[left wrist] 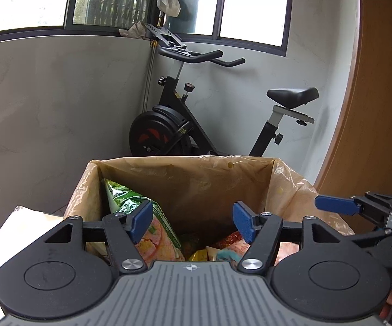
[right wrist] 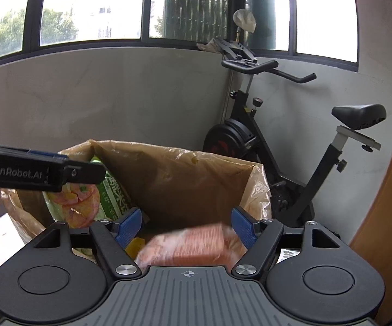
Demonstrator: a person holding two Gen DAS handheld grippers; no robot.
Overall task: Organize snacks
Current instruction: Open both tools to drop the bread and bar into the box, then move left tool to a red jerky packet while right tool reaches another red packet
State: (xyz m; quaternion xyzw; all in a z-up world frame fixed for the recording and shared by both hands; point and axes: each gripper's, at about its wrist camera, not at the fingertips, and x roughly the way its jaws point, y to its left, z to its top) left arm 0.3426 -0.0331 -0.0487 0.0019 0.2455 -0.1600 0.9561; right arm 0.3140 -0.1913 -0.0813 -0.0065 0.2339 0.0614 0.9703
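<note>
A cardboard box lined with a clear plastic bag (left wrist: 185, 179) (right wrist: 185, 179) holds several snack packs. A green and pink snack bag (left wrist: 152, 225) (right wrist: 87, 198) leans against its left wall. My left gripper (left wrist: 193, 224) is open and empty over the box. My right gripper (right wrist: 186, 226) is open over the box; a pink-orange snack pack (right wrist: 196, 244), blurred, lies just below and between its fingers, not gripped. The right gripper's blue finger (left wrist: 334, 203) shows at the right of the left wrist view. The left gripper's body (right wrist: 33, 172) crosses the left of the right wrist view.
A black exercise bike (left wrist: 196, 125) (right wrist: 291, 146) stands behind the box against a grey wall under windows. A wooden panel (left wrist: 380, 108) curves along the right. A pale surface (left wrist: 19, 233) lies left of the box. Smaller yellow, red and teal packs (left wrist: 223, 250) lie at the box bottom.
</note>
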